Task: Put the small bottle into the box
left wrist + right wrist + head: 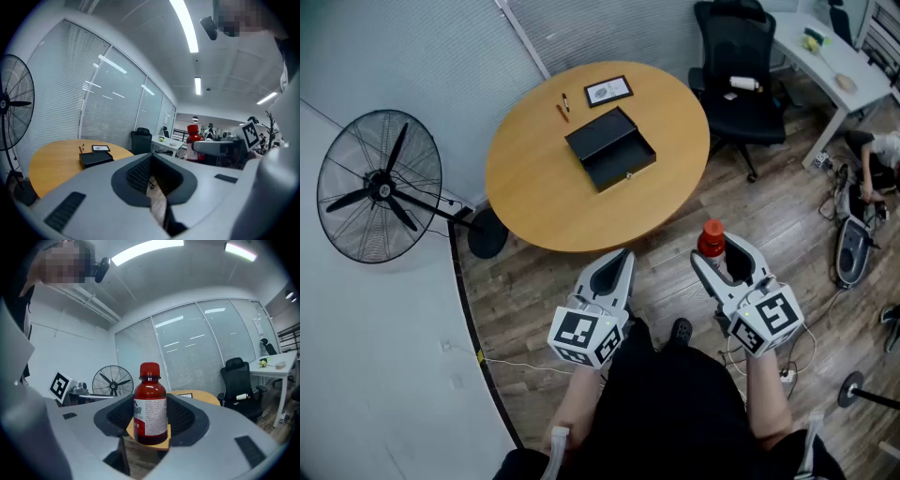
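The small bottle (pixel 711 240), dark red with a red cap and a white label, stands upright between the jaws of my right gripper (pixel 724 255), which is shut on it. In the right gripper view the bottle (pixel 150 404) fills the gap, and both pads press on its sides. My left gripper (pixel 619 261) is held beside it, shut, with nothing in it. The black box (pixel 610 148) lies open on the round wooden table (pixel 534 197), well ahead of both grippers. The left gripper view shows the box (pixel 96 159) at the left and the bottle (pixel 192 140) at the right.
A framed picture (pixel 607 91) and two pens (pixel 563 105) lie behind the box. A standing fan (pixel 382 187) is left of the table. A black office chair (pixel 739 70) and a white desk (pixel 825 52) are at the right. A person (pixel 877 155) crouches at the far right.
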`<state>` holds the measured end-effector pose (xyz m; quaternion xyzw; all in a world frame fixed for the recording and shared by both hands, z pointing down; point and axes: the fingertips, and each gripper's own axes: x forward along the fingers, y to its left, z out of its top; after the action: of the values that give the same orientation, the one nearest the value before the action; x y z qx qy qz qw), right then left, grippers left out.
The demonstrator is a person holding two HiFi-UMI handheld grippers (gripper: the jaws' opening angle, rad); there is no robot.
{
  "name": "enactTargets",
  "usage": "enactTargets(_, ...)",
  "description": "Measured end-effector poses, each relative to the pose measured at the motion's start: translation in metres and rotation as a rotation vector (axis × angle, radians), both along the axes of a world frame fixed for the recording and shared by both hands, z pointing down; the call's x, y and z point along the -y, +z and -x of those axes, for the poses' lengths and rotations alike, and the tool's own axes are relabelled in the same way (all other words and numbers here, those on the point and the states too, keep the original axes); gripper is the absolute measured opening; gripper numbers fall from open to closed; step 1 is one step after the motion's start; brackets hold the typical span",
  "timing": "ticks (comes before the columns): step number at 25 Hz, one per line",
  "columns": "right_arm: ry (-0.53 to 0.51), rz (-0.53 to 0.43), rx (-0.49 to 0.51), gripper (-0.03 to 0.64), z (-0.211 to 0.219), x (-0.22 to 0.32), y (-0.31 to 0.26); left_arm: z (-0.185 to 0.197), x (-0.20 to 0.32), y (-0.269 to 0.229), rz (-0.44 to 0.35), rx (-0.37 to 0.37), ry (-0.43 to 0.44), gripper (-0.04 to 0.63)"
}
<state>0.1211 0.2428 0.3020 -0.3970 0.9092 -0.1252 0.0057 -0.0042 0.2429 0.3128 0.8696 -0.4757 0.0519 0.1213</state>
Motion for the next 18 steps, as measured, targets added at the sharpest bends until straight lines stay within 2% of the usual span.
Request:
enactTargets(11, -0.024, -0.015, -0.004, 0.225, -0.011, -0.009, -0.002, -0.007, -0.009, -0.003, -0.017, 0.008, -0.025, -0.002)
enactTargets(18, -0.031, 0.001, 0.034, 0.229, -0.021, -0.016, -0.003, -0.013, -0.02, 0.001, -0.003, 0.014, -0.053, -0.002)
